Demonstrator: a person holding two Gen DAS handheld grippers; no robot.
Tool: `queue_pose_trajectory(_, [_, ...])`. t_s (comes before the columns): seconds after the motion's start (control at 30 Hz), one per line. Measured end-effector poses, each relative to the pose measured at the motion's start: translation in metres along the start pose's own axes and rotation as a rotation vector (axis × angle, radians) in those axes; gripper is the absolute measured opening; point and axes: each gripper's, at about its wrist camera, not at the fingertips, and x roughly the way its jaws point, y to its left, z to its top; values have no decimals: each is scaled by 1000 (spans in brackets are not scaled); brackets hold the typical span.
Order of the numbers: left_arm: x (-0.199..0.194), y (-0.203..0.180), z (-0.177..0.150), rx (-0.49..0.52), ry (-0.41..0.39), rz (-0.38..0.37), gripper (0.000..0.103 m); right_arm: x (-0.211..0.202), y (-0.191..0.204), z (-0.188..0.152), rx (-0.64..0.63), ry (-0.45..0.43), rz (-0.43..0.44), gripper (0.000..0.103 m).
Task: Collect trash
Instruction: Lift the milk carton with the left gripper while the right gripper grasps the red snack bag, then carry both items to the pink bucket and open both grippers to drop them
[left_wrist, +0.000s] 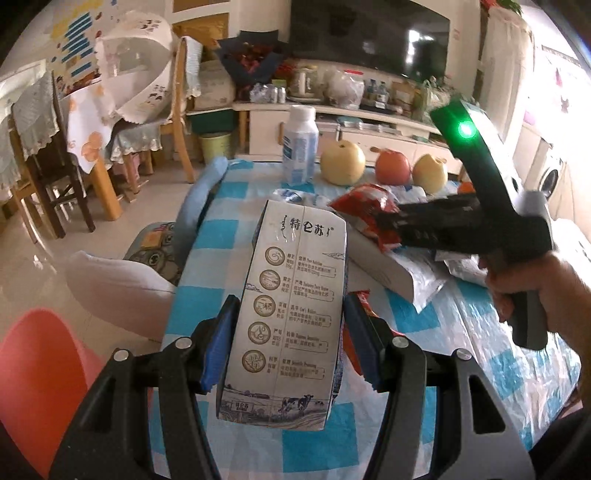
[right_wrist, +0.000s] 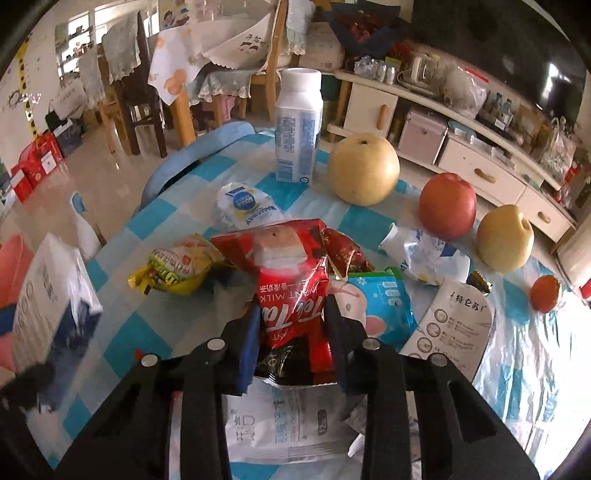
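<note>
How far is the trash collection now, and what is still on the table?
Nothing looks binned yet; no bin is in view. In hand: the left hand-held gripper holds a milk carton, and the right hand-held gripper is shut on a red snack wrapper. Left on the checked table: a yellow wrapper, a blue packet, a flattened carton.

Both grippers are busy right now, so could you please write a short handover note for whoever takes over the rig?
Left gripper: shut on the milk carton, held above the table.
Right gripper: shut on the red snack wrapper.
Done: two pieces picked up; no bin in view.
Left on the table: yellow wrapper, blue packet, flattened carton, white pouches. The fruit and the bottle stand at the back.
</note>
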Motion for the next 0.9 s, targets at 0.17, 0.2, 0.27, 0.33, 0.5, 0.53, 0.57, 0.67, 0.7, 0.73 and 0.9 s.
queue_pose_trajectory(0.17, [-9,8,4,-13,-31,59,59,-11,9,-1,-25,-23,-27,29])
queue_pose_trajectory(0.2, [-11,10,5,-17,-37,64,59,-14,11,-1,-29,-33,-32,29])
queue_pose_trajectory(0.27, [-16,15,7,-27,-51,81,59,-22,16,1,-29,-52,-36,28])
queue_pose_trajectory(0.33, [-20,20,9,-37,-63,97,59,-29,20,3,-23,-70,-34,28])
queue_pose_trajectory(0.5, [-33,35,12,-55,-94,154,59,-58,37,8,-6,-135,9,27])
queue_pose_trajectory(0.53, [-37,40,13,-68,-103,163,59,-63,41,9,-4,-145,23,27])
queue_pose_trajectory(0.57, [-40,46,14,-83,-109,167,59,-71,49,11,-1,-164,53,27])
queue_pose_trajectory(0.67, [-50,61,16,-120,-124,191,60,-88,75,16,3,-198,137,27])
queue_pose_trajectory(0.7, [-54,67,15,-133,-130,206,60,-93,84,17,0,-207,166,27])
queue_pose_trajectory(0.73, [-59,75,15,-149,-134,221,60,-101,98,18,-11,-219,207,27])
queue_pose_trajectory(0.9, [-87,133,8,-288,-159,322,60,-122,169,18,-82,-224,373,28])
